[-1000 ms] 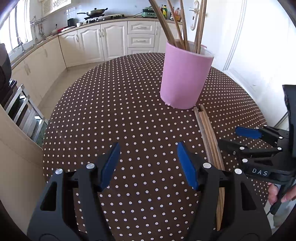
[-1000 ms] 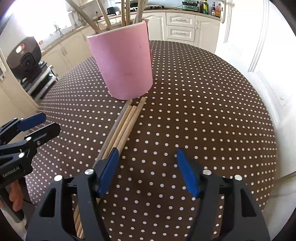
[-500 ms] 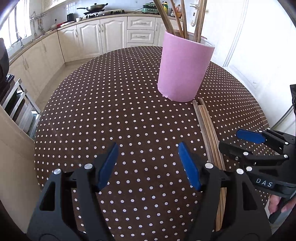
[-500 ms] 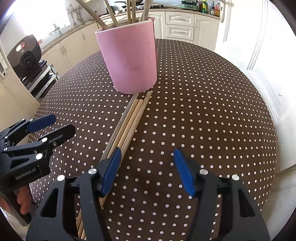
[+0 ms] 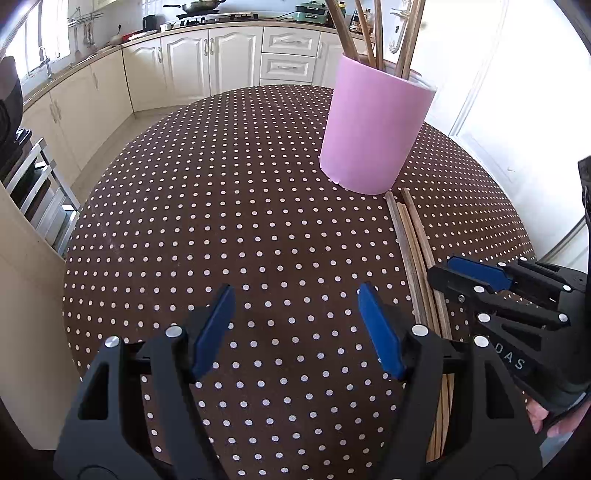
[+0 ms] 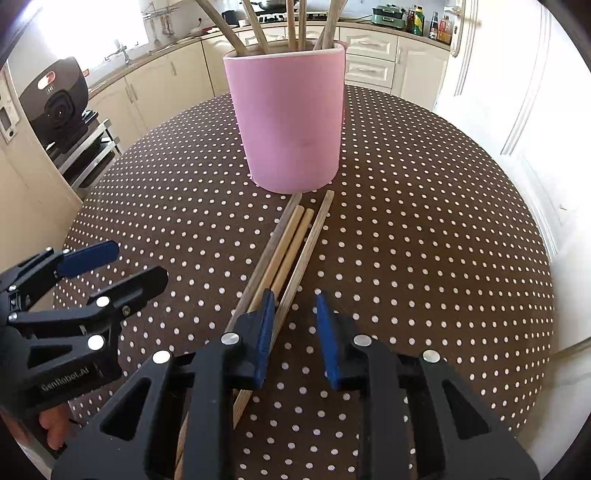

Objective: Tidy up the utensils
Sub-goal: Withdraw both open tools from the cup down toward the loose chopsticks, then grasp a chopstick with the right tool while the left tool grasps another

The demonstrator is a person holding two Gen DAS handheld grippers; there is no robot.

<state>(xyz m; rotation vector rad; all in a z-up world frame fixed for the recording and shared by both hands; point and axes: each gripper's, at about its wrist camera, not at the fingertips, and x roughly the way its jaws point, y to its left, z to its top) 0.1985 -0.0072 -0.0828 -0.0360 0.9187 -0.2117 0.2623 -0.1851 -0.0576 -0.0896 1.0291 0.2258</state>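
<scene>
A pink cup point(image 5: 373, 136) point(image 6: 291, 122) stands on the dotted brown tablecloth point(image 5: 221, 206) with several wooden chopsticks point(image 6: 255, 26) upright in it. Several more chopsticks point(image 6: 295, 236) point(image 5: 410, 236) lie side by side on the cloth, pointing at the cup's base. My right gripper point(image 6: 294, 295) point(image 5: 476, 277) is down over their near half. Its jaws are closing, with the rightmost chopstick point(image 6: 314, 229) between them, beside the left pad and not squeezed. My left gripper point(image 5: 295, 291) point(image 6: 110, 266) hangs open over bare cloth to the left of the row, holding nothing.
The round table's edge point(image 6: 532, 332) curves close on the right, beside a white door point(image 6: 517, 92). A black appliance point(image 6: 55, 99) sits on a metal rack at the left. Cream cabinets point(image 5: 184, 62) line the back wall. A hand point(image 5: 550, 424) grips the right tool's handle.
My right gripper slid left onto the lying chopsticks and its jaws narrowed sharply around the rightmost one. The left gripper stayed nearly in place and stayed open.
</scene>
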